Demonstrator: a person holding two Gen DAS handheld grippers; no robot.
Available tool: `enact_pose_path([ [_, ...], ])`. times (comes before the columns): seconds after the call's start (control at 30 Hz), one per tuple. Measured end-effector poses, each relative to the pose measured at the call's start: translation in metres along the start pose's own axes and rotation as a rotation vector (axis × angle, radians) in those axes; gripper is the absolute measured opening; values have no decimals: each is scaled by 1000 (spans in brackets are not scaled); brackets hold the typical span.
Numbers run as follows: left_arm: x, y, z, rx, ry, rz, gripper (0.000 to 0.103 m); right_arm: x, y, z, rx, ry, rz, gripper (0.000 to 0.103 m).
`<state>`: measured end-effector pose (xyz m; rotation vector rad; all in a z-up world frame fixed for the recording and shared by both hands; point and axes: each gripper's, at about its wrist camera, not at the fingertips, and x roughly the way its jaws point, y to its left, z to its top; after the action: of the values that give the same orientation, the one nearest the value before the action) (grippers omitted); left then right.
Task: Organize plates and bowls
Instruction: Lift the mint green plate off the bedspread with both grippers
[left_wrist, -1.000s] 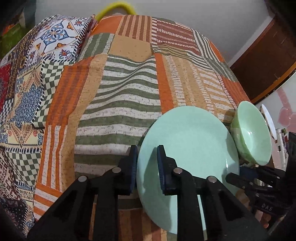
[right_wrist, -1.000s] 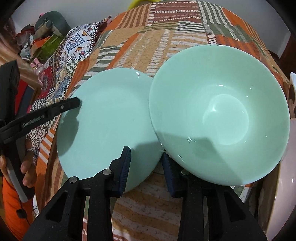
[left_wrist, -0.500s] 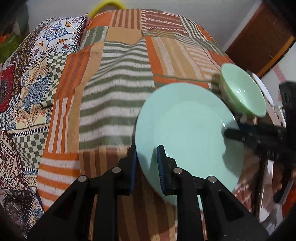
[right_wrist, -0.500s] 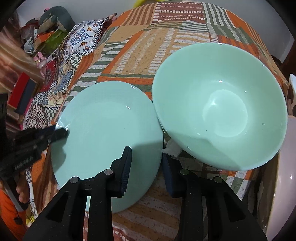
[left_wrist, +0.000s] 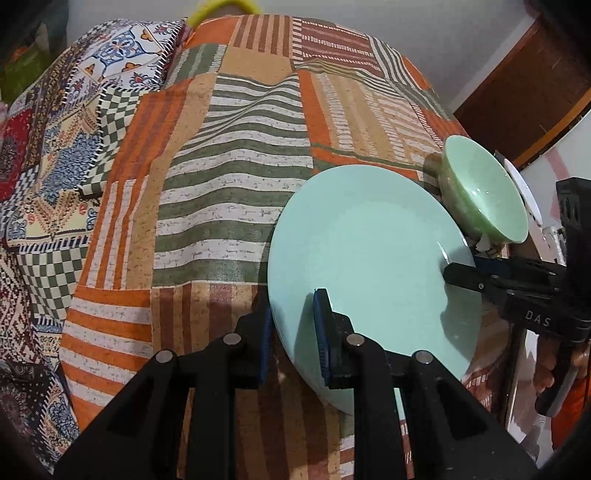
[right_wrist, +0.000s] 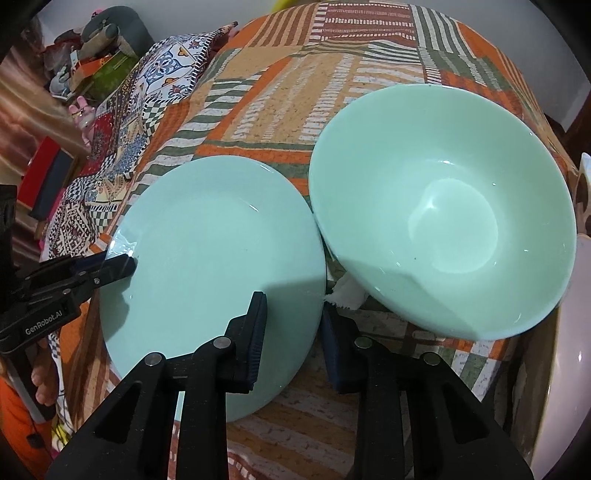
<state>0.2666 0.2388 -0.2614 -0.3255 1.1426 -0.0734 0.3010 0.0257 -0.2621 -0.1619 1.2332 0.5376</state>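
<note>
A pale green plate (left_wrist: 373, 266) is clamped at its near rim by my left gripper (left_wrist: 293, 332), one pad above it and one below. The plate also shows in the right wrist view (right_wrist: 210, 258). My right gripper (right_wrist: 291, 325) straddles the plate's right rim, jaws slightly apart around it; it shows from the side in the left wrist view (left_wrist: 480, 277). A green bowl (right_wrist: 443, 236) sits tilted just right of the plate, its rim touching the plate's edge; it also shows in the left wrist view (left_wrist: 484, 192).
A patchwork striped bedspread (left_wrist: 229, 177) covers the surface. A white dish rim (right_wrist: 569, 350) lies at the far right edge. A scrap of white paper (right_wrist: 345, 293) lies under the bowl. Clutter and toys (right_wrist: 96, 48) stand at the back left.
The plate has come down and swung left, held by my left gripper. My right gripper has moved onto the plate's right rim. The bowl has stayed in place.
</note>
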Motion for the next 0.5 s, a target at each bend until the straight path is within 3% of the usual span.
enact_pose_path([
  [0.5,-64,-21,-19,0,-130,29,21,-42,11,-16,-23,-91,56,24],
])
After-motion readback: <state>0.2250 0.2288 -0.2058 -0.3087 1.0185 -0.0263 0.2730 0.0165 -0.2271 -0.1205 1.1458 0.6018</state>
